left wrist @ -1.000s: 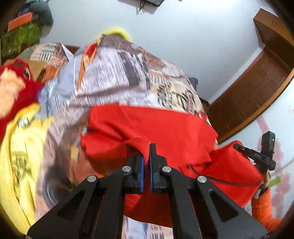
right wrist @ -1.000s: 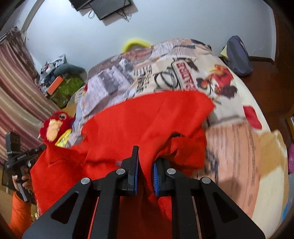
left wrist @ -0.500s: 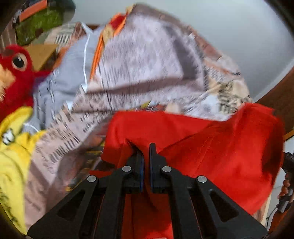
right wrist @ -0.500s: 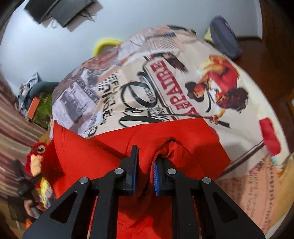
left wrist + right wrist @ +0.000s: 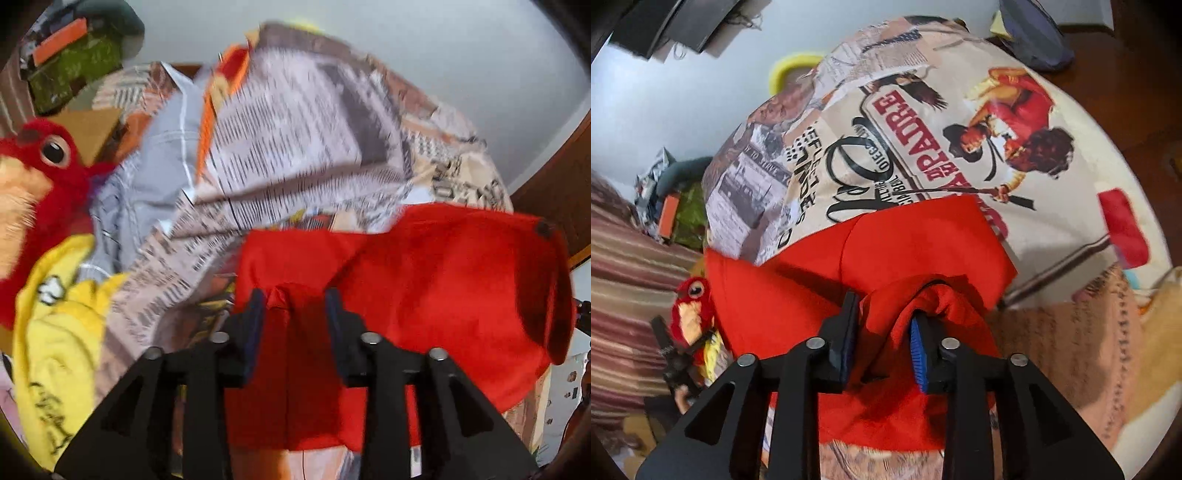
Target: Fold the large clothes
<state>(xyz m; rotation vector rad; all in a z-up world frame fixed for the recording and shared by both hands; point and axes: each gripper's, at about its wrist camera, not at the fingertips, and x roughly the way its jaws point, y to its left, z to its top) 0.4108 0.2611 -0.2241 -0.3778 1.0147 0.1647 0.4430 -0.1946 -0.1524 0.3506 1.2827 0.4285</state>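
A red garment (image 5: 436, 280) lies folded on a bed covered with a newspaper-print sheet (image 5: 295, 140). My left gripper (image 5: 294, 310) is open, its jaws apart over a ridge of red cloth at the garment's near left corner. In the right wrist view the same red garment (image 5: 923, 243) lies on the printed sheet (image 5: 923, 122). My right gripper (image 5: 884, 325) is open, with a bunched fold of red cloth lying loose between its fingers.
A red plush bird (image 5: 40, 184) and a yellow garment (image 5: 59, 332) lie at the left, with a grey garment (image 5: 155, 177) beyond. The plush bird (image 5: 692, 314) also shows in the right wrist view. A yellow basket rim (image 5: 790, 66) stands behind the bed. A dark bag (image 5: 1034, 33) lies on the wooden floor.
Both grippers carried the red cloth forward and down onto the bed, then opened. The garment now lies folded over itself.
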